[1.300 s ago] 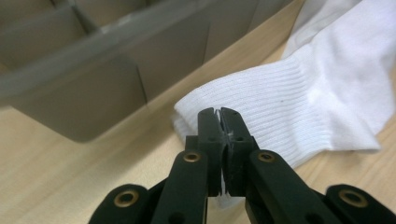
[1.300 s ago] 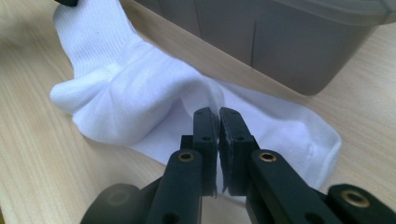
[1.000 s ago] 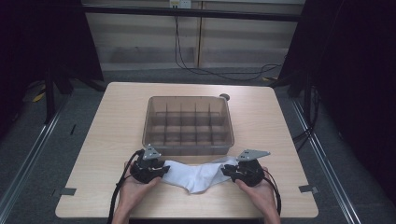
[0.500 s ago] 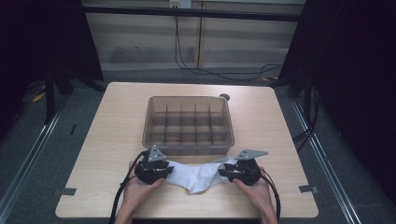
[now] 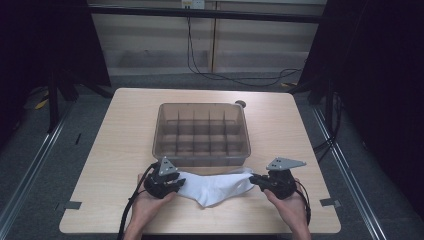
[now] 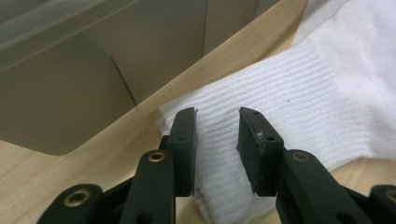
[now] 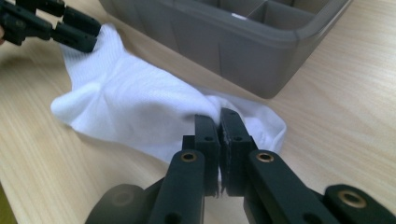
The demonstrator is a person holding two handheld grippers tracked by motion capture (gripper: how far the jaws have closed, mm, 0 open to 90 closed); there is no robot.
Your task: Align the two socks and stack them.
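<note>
Even overhead light on the table (image 5: 125, 150); dark surroundings; soft shadows; nearest foreground slightly blurred.

One white sock (image 5: 215, 184), one grey divided bin (image 5: 201, 133), two tools: left tool (image 5: 167, 184) and right tool (image 5: 259, 180), two hands, one wooden surface (image 5: 125, 130), one small dark round thing (image 5: 240, 104).

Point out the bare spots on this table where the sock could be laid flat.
Bare light wooden table lies left of the grey divided plastic bin, right of it, and behind it. The front strip is crowded: the white ribbed sock stretches between left gripper and right gripper.
</note>
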